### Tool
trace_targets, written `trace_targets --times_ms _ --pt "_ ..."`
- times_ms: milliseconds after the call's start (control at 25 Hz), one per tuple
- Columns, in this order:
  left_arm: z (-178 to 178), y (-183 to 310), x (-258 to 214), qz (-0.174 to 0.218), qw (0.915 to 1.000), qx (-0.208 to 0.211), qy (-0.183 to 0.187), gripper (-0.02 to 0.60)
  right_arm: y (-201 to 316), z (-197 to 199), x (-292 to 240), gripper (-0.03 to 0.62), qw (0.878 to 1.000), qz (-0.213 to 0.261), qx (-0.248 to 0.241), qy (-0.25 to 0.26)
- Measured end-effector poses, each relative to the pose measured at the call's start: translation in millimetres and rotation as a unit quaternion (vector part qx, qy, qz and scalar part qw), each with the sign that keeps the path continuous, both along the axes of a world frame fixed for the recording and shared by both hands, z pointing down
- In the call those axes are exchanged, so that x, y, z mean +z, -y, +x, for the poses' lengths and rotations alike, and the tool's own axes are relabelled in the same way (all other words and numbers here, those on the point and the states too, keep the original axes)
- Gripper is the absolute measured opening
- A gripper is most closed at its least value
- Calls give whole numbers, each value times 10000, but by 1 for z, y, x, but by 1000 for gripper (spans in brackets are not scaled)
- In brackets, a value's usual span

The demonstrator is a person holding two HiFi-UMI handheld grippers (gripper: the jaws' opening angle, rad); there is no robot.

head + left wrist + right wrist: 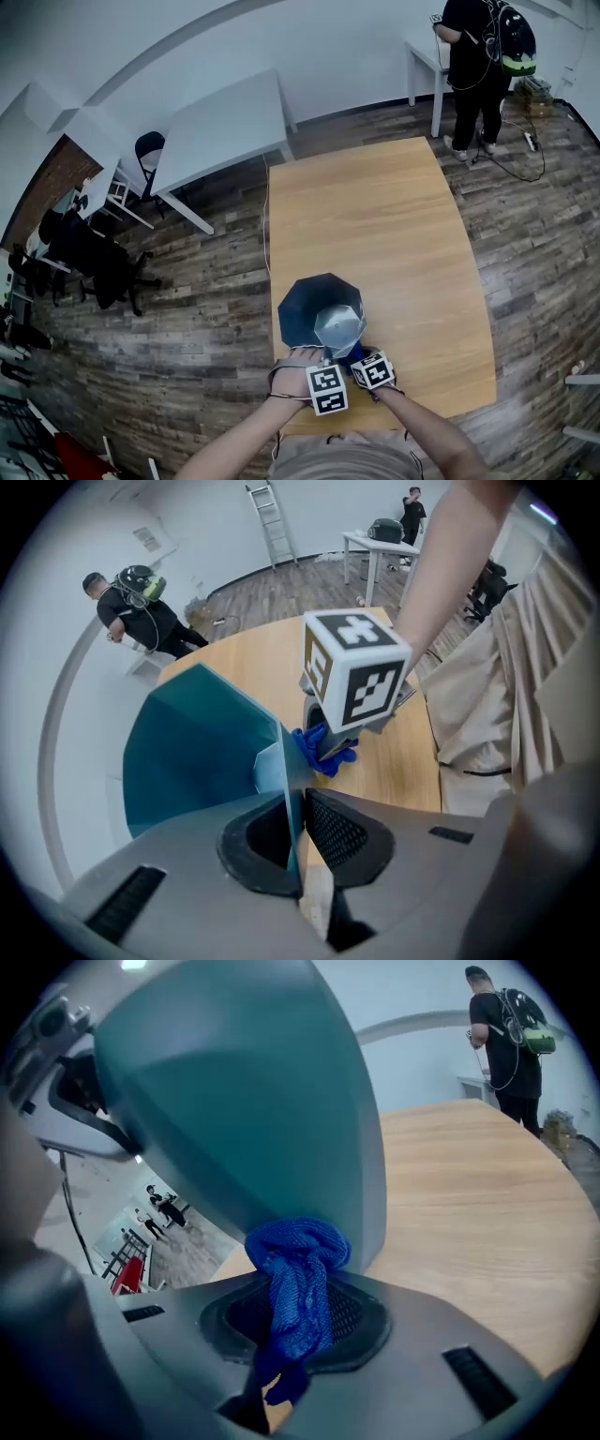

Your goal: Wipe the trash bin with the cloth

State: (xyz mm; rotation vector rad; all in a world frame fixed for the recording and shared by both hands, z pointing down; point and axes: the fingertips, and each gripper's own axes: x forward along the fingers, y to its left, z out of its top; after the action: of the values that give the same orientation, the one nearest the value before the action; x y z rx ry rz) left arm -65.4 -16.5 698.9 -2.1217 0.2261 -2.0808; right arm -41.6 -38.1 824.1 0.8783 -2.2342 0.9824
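Note:
A teal trash bin (314, 305) stands on the wooden table (375, 225) near its front edge. My left gripper (323, 361) is shut on the bin's rim. In the left gripper view the thin teal wall (202, 742) runs straight between the two pads of that gripper (298, 803). My right gripper (356, 359) sits just right of it, shut on a bunched blue cloth (295, 1279). The cloth's bulge touches the bin's outer wall (244, 1101) low down. The left gripper view shows the right gripper's marker cube (354, 672) with the blue cloth (323, 747) below it.
A person with a backpack (483, 56) stands at the far right by a white table. Another white table (225, 122) stands left of the wooden one, with black chairs (94, 253) beyond it. A ladder (272, 522) leans on the far wall.

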Motion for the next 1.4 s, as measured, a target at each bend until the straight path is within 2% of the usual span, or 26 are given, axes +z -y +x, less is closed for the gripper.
trace_targets --times_ms 280,360,520,560,600,760,840,880,960,1040,1160,1200,1280,1400 --pt "0 4 0 -83 9999 9 -89 35 12 -5 82 77 9963 -519 -72 -676" --pt "0 6 0 -68 9999 10 -96 35 10 -8 92 77 9959 -632 -66 -638" --pt "-2 7 0 205 9994 255 -67 37 14 -10 87 77 9980 -400 -151 -461" --pt "-3 7 1 320 9986 421 -36 57 13 -9 83 77 9979 -390 -206 -467" --pt "-4 6 2 402 9976 557 -22 159 12 -7 79 77 9979 -383 -255 -463" --pt "-18 8 -4 408 9963 660 -379 241 6 5 46 77 9989 -220 -355 -219" --pt "-30 11 -9 595 9918 1062 -392 283 0 14 23 77 9991 -104 -397 -78" --pt "-38 14 -10 740 9878 1345 -279 285 -2 18 10 77 9992 -46 -406 -4" --pt "-58 21 -7 995 9770 1879 137 285 -7 24 -17 77 9991 71 -397 139" --pt "-74 26 3 1061 9701 2125 490 285 -11 31 -41 77 9989 182 -351 261" --pt "-84 32 16 1044 9691 2097 774 274 -17 40 -75 77 9982 311 -193 479" --pt "-84 34 15 1126 9679 2083 847 244 -19 41 -87 77 9976 364 -146 567" --pt "-81 35 12 1258 9672 2007 916 110 -22 41 -110 77 9960 498 -91 742" --pt "-72 30 11 1182 9705 1878 945 95 -24 41 -138 77 9932 712 -77 916"
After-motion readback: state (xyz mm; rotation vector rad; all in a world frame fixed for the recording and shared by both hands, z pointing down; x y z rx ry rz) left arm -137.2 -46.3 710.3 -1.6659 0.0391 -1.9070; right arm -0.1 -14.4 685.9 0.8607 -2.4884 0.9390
